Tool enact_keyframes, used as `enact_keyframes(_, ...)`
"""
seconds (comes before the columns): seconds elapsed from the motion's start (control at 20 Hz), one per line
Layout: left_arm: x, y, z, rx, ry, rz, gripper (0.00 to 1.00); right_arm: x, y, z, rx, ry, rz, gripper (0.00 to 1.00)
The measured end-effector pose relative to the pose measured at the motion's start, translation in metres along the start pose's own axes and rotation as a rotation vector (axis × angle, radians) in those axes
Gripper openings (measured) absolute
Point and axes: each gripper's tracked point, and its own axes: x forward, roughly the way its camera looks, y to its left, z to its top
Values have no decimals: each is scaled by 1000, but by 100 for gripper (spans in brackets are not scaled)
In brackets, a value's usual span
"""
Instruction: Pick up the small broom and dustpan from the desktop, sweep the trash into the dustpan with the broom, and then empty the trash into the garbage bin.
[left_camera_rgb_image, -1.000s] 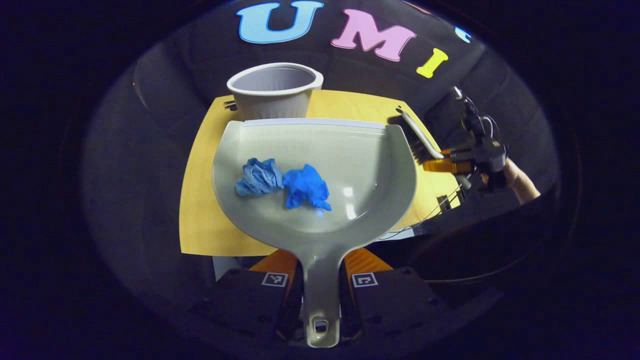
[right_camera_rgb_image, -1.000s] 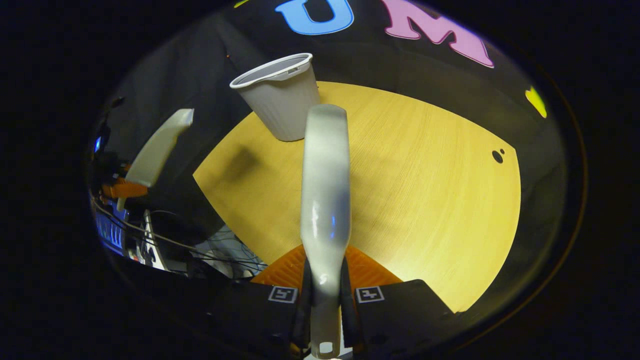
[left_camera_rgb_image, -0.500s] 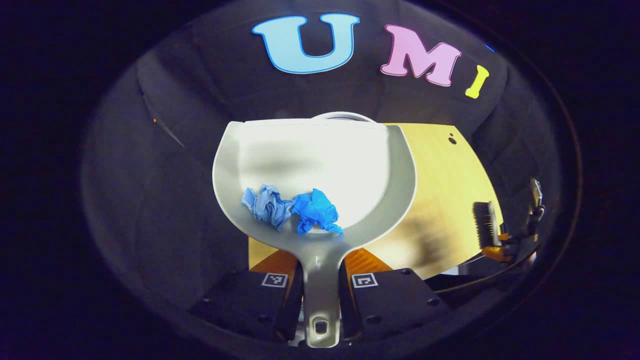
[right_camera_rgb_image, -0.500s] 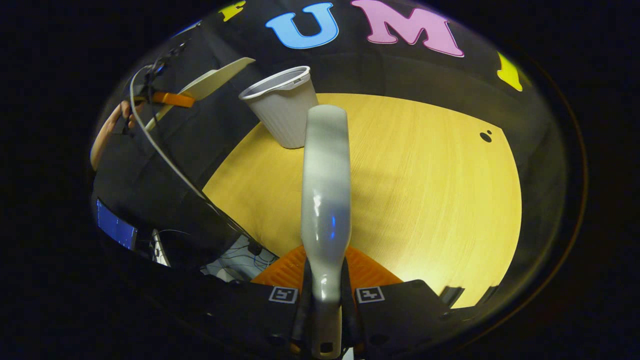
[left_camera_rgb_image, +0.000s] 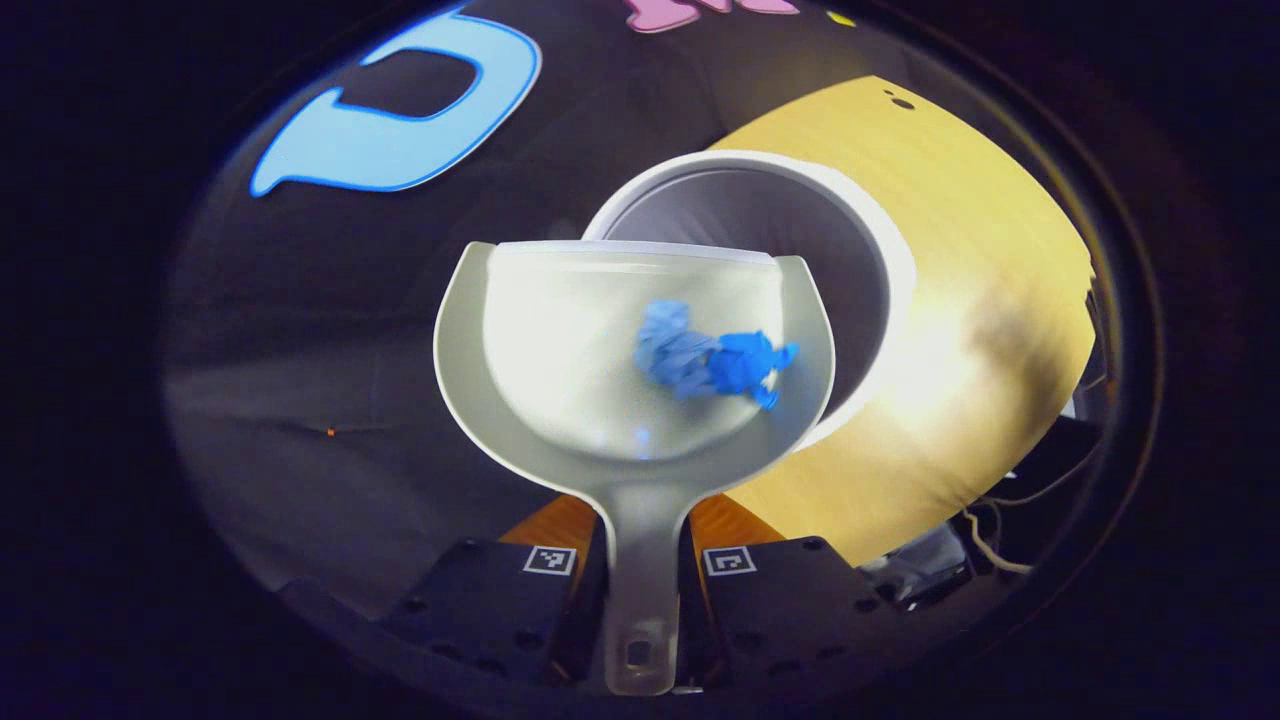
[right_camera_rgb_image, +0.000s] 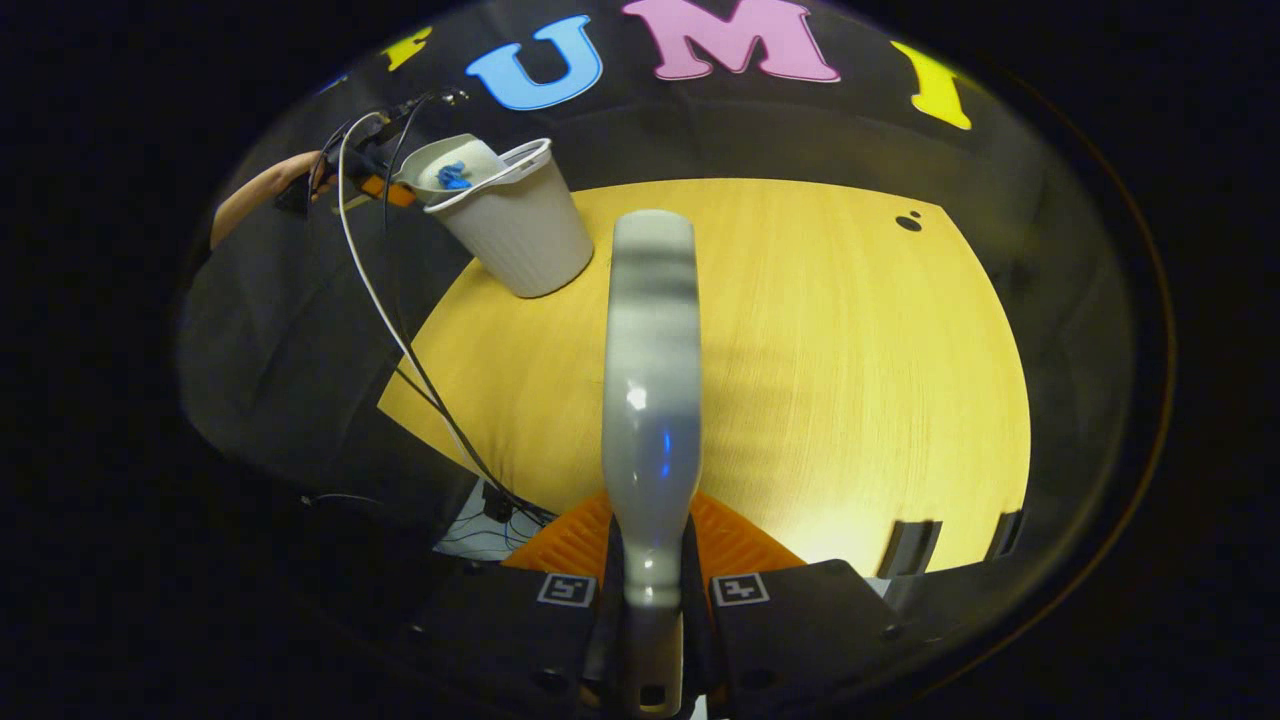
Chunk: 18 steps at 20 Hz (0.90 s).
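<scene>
Clamped on the dustpan (left_camera_rgb_image: 560, 340) handle, the left gripper (left_camera_rgb_image: 640, 570) has tipped it over the garbage bin (left_camera_rgb_image: 860, 240); the blue trash (left_camera_rgb_image: 710, 360) has slid toward the lip, apparently about to drop in. The right gripper (right_camera_rgb_image: 650, 590) grips the broom (right_camera_rgb_image: 650, 350).

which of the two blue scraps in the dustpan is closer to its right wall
The darker blue scrap; its tip nearly reaches the dustpan right wall, while the paler blue scrap lies beside it toward the pan's middle.

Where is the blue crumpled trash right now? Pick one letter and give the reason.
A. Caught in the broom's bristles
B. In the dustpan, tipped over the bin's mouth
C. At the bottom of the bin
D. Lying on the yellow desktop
B: in the left gripper view the blue trash lies in the dustpan, whose front lip hangs over the open white bin.
</scene>
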Motion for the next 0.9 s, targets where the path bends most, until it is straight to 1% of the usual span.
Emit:
enact_keyframes(0.1,4,-27,4,101,28,59,30,2,-2,-1,38,1,3,28)
enact_keyframes(0.25,12,-54,0,156,71,72,31,6,-7,3,48,0,3,28)
enact_keyframes(0.35,21,-56,-1,174,57,106,30,10,-12,3,25,5,-8,28)
enact_keyframes(0.45,22,-54,-9,147,33,127,30,14,-13,5,17,5,-4,28)
enact_keyframes(0.55,20,-50,-18,98,-3,134,30,17,-11,7,25,11,8,28)
enact_keyframes(0.7,23,-49,-10,11,-77,144,30,23,-4,13,45,17,36,28)
enact_keyframes(0.8,26,-54,-5,-76,-149,123,30,26,-2,19,38,18,42,28)
enact_keyframes(0.9,27,-62,3,-180,-241,77,30,28,-6,27,20,18,33,28)
